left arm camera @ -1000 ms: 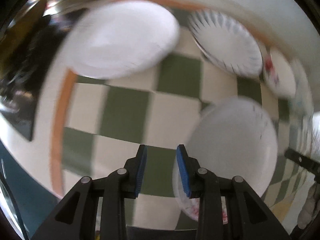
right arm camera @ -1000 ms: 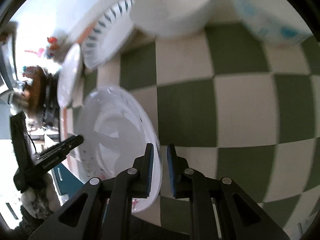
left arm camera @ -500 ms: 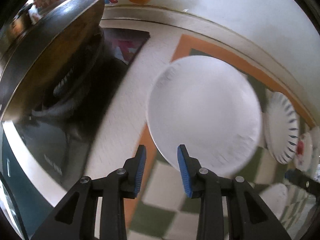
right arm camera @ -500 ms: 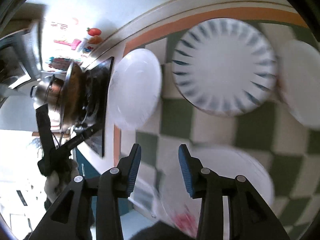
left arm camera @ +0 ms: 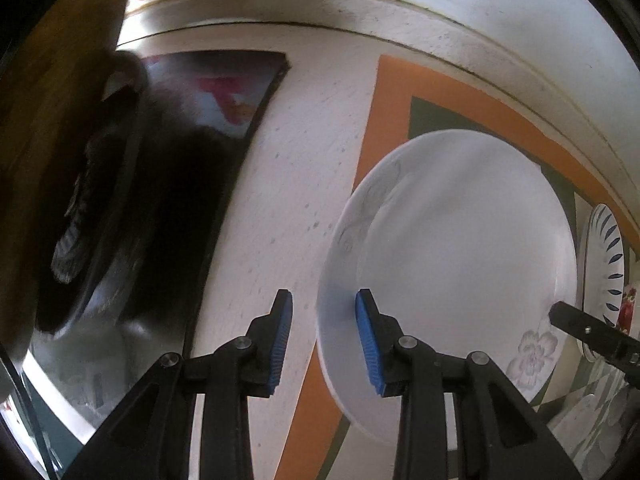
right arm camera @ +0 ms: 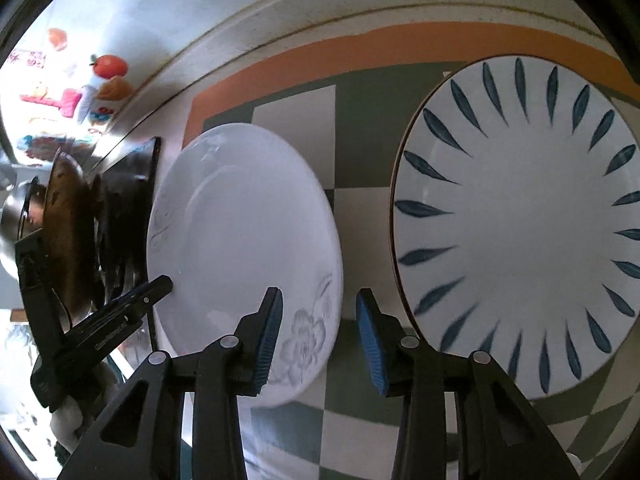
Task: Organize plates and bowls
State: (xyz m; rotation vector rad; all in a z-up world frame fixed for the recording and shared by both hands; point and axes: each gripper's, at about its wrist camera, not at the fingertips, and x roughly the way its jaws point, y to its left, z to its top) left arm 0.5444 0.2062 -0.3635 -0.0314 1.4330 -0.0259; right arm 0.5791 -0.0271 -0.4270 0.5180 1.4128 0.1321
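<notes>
The round white ceramic plate with a faint grey flower print (left arm camera: 460, 264) lies flat on the green-and-cream checked tabletop (right arm camera: 296, 128). Its left rim sits between the left gripper (left arm camera: 324, 336) fingers, which stand apart, empty. The right gripper (right arm camera: 318, 336), fingers also apart and holding nothing, straddles that plate's right rim; a round white plate with dark blue leaf strokes (right arm camera: 520, 232) lies just right of its fingers. Two plates show clearly; no bowl.

I see my left gripper (left arm camera: 323, 336) and right gripper (right arm camera: 319, 334) as matte black angular linkage arms with round silver pivot screws, each finger faced with a ribbed bright-blue pad (left arm camera: 366, 344)
</notes>
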